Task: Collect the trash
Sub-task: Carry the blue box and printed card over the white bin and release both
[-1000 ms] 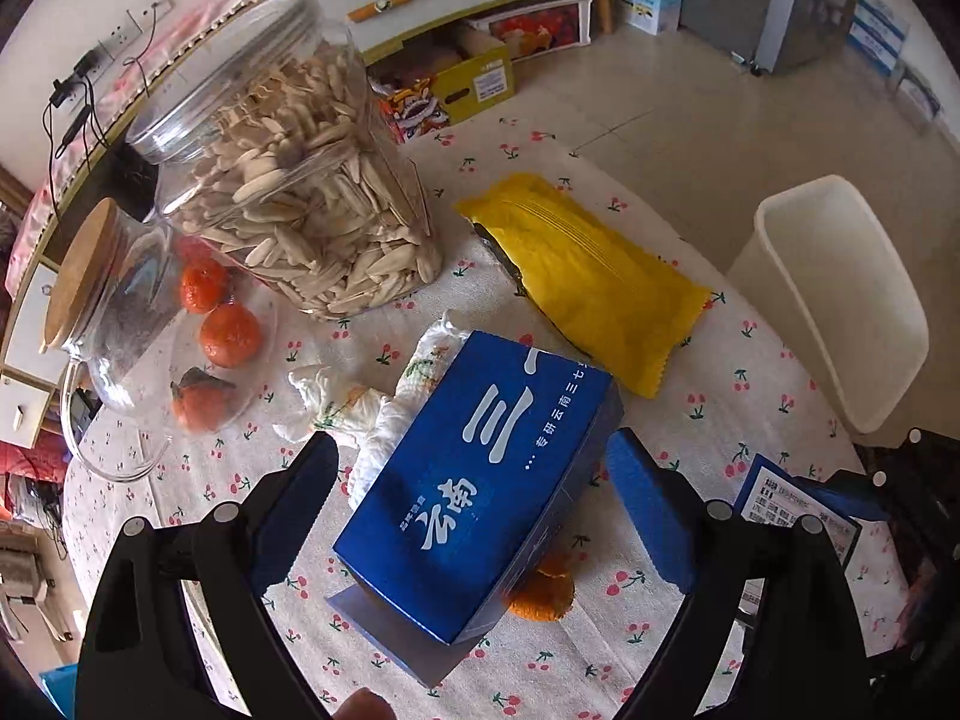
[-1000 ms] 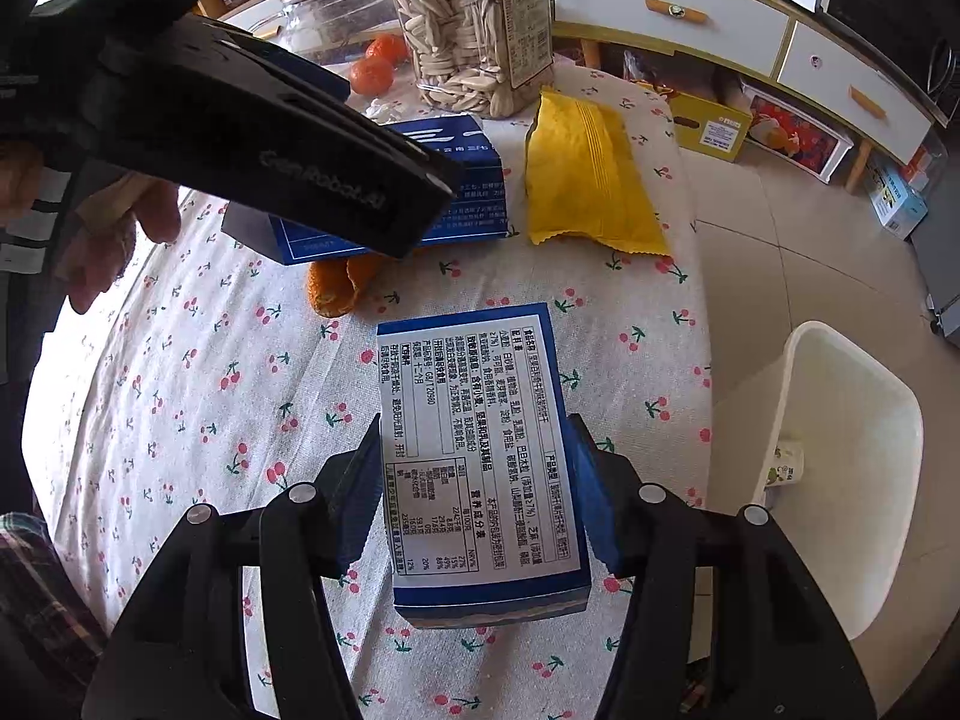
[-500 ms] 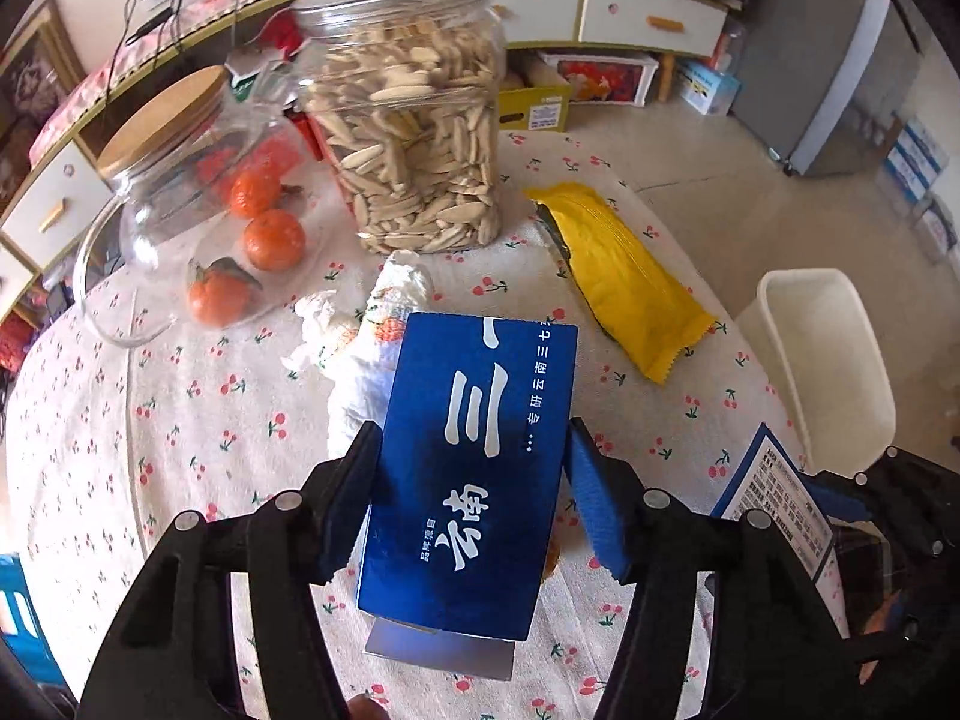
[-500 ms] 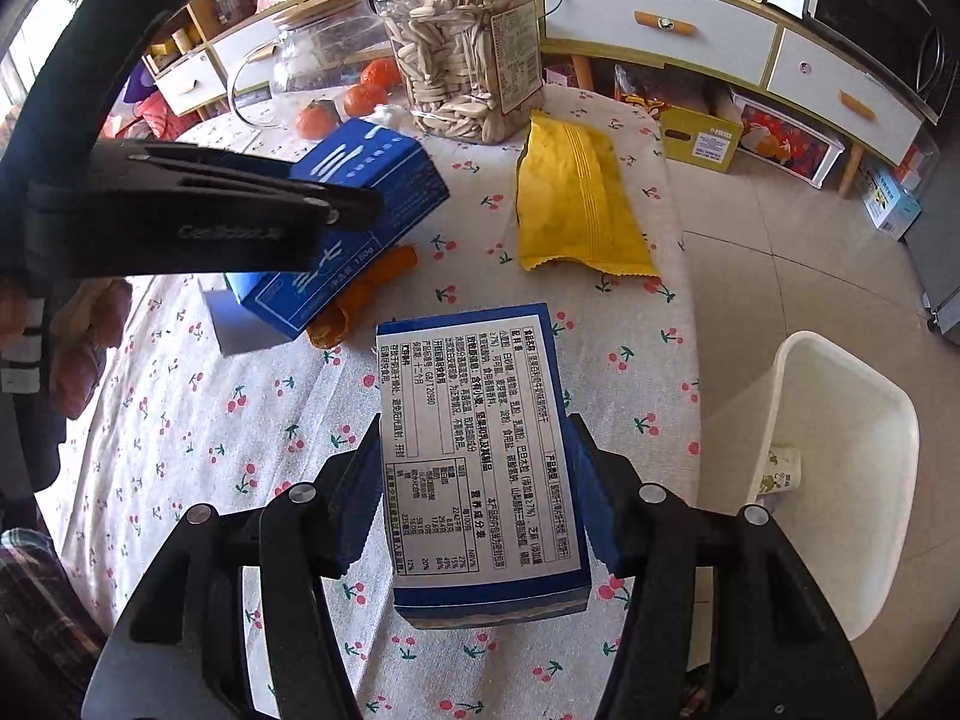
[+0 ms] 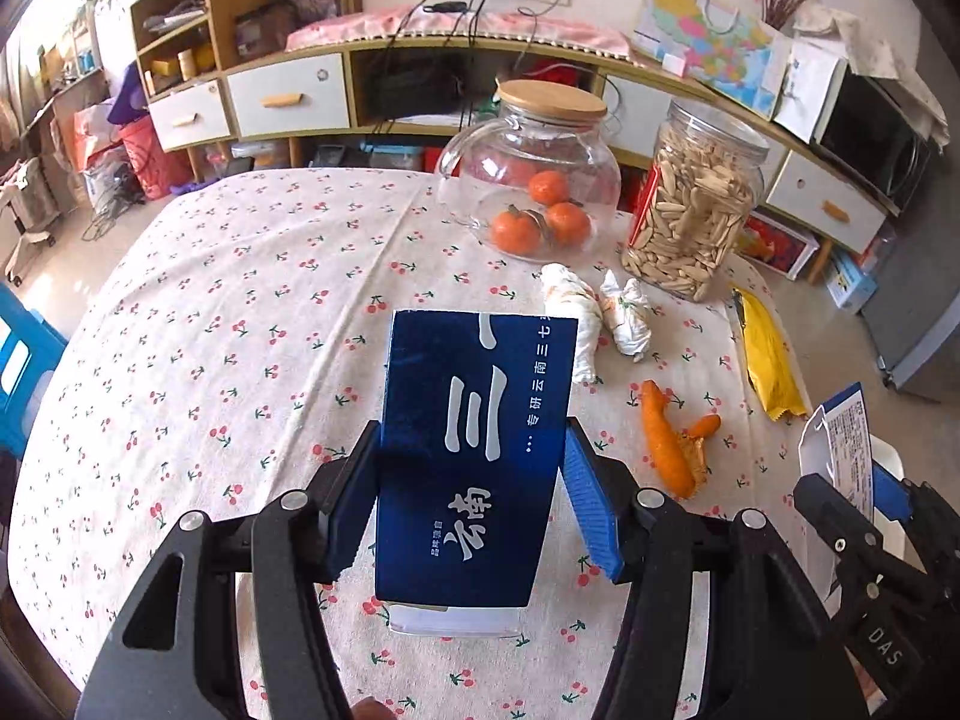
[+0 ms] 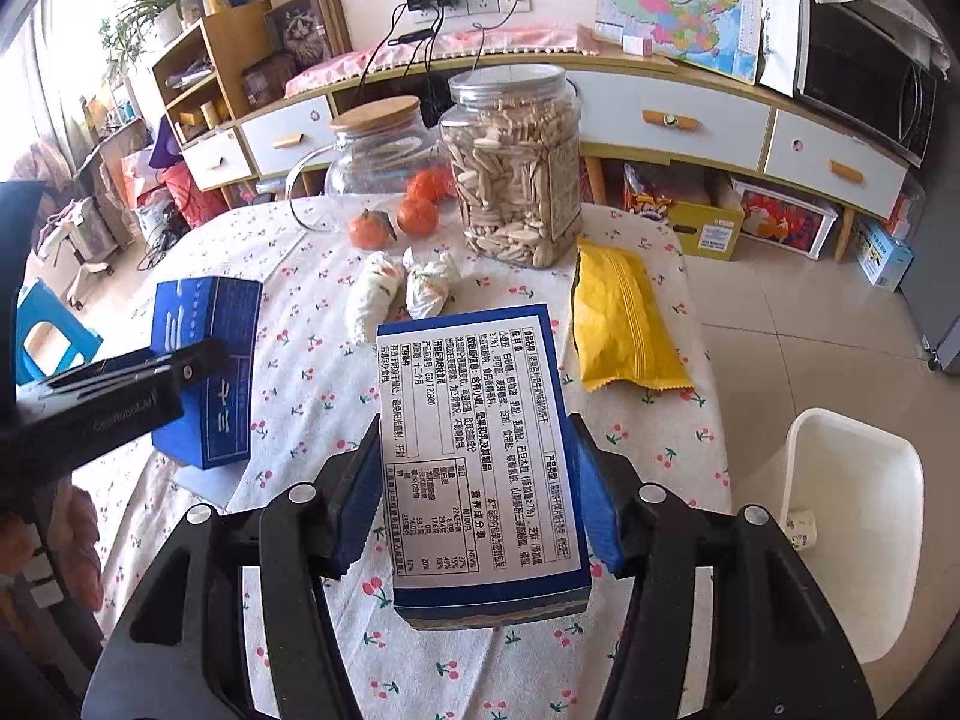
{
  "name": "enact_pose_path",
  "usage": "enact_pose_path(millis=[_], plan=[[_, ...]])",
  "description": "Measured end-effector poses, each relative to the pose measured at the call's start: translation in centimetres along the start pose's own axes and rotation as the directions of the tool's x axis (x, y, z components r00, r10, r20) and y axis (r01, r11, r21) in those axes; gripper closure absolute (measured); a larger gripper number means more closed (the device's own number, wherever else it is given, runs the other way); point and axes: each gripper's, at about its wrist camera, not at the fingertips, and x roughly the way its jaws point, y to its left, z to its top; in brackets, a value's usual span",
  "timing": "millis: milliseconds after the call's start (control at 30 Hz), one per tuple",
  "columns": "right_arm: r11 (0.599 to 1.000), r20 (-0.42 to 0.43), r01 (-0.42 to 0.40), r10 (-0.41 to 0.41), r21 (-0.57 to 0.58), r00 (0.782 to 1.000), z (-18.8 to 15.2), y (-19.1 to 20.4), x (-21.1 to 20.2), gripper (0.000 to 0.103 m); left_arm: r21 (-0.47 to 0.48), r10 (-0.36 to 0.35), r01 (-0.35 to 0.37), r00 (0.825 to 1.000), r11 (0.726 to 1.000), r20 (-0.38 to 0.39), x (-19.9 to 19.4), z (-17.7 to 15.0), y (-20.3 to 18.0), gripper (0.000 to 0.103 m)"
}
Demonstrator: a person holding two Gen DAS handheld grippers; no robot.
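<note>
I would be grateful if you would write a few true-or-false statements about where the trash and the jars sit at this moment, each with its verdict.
1. Each gripper has a blue box between its fingers. True: the left gripper has the blue box with white characters, and the right gripper has the blue box with the printed label.
2. The orange peel lies inside the glass jar. False: it lies on the tablecloth.
3. The white bin stands on the table. False: it stands on the floor beside it.
4. The yellow packet lies near the seed jar. True.
</note>
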Motion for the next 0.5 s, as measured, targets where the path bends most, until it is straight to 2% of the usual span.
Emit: enact_pose_path(millis=[67, 133, 233, 333, 500], plan=[[1.0, 0.029, 0.012, -0.013, 0.018, 0.999, 0.1, 0.1, -0.2, 0.049, -0.015, 0.034, -0.033, 0.997, 0.999, 0.07, -0.9, -1.0, 0.0, 0.045], [0.999, 0.061, 0.044, -0.045, 0.024, 0.997, 0.2, 0.1, -0.4, 0.049, -0.021, 0.069, -0.066, 0.986, 0.998, 0.149, -1.8, -1.5, -0.8, 0.045], [0.995, 0.12, 0.1, -0.102, 0.022, 0.987, 0.3, 0.2, -1.0, 0.049, -0.015, 0.115, -0.115, 0.953, 0.993, 0.28, -3.4, -2.1, -2.1, 0.045], [0.988, 0.169, 0.153, -0.156, 0.03, 0.973, 0.3, 0.0, -1.5, 0.049, -0.037, 0.149, -0.145, 0.929, 0.989, 0.339, -4.0, -2.3, -2.8, 0.045], [0.98, 0.221, 0.188, -0.196, 0.06, 0.955, 0.4, -0.6, -2.3, 0.049, -0.052, 0.175, -0.168, 0.915, 0.984, 0.363, -4.2, -2.4, -3.6, 0.045]])
